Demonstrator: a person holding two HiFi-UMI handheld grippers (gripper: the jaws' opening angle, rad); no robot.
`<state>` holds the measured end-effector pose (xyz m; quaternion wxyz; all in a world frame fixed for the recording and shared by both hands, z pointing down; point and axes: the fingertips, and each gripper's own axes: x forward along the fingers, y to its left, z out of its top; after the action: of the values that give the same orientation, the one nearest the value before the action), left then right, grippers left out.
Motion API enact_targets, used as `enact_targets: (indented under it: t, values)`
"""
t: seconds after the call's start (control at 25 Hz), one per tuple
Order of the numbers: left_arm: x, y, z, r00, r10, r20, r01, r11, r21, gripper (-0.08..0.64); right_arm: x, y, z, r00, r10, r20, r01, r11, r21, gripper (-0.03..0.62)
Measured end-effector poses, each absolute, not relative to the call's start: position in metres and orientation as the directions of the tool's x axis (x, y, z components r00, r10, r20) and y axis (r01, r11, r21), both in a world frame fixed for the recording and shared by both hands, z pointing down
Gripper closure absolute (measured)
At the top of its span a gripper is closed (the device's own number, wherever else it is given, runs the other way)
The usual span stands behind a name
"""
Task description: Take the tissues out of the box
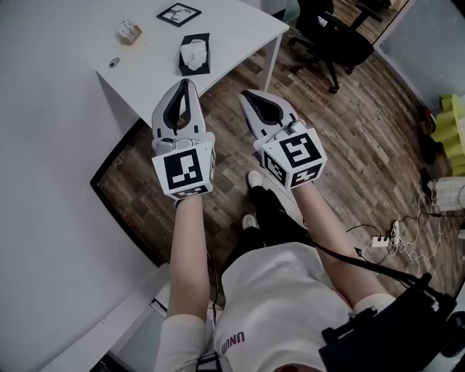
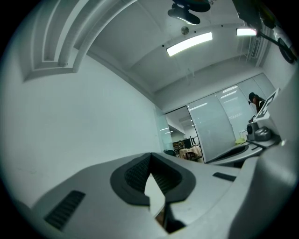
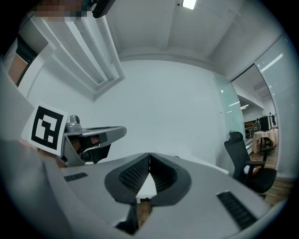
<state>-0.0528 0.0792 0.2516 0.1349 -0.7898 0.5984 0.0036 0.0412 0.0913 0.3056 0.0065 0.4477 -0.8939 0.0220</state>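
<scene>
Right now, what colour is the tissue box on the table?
The tissue box is black, with white tissue poking from its top; clearest in the head view.

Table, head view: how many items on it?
4. Tissue box near the front edge; marker card above it in the picture; small carton left of that; small dark disc furthest left. The table runs past the frame, so more may be hidden.
</scene>
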Motion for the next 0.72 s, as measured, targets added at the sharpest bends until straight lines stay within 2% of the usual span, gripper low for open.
enact_targets:
  t: [0.72]
  values:
    - [-0.072,-0.017,0.275,0.210,-0.970,-0.120,-0.969,-0.191,-0.156,0.548,0.028,-0.012,0.320,-0.657,-0.752,0.058,-0.754,0.656,-0.040,0.574]
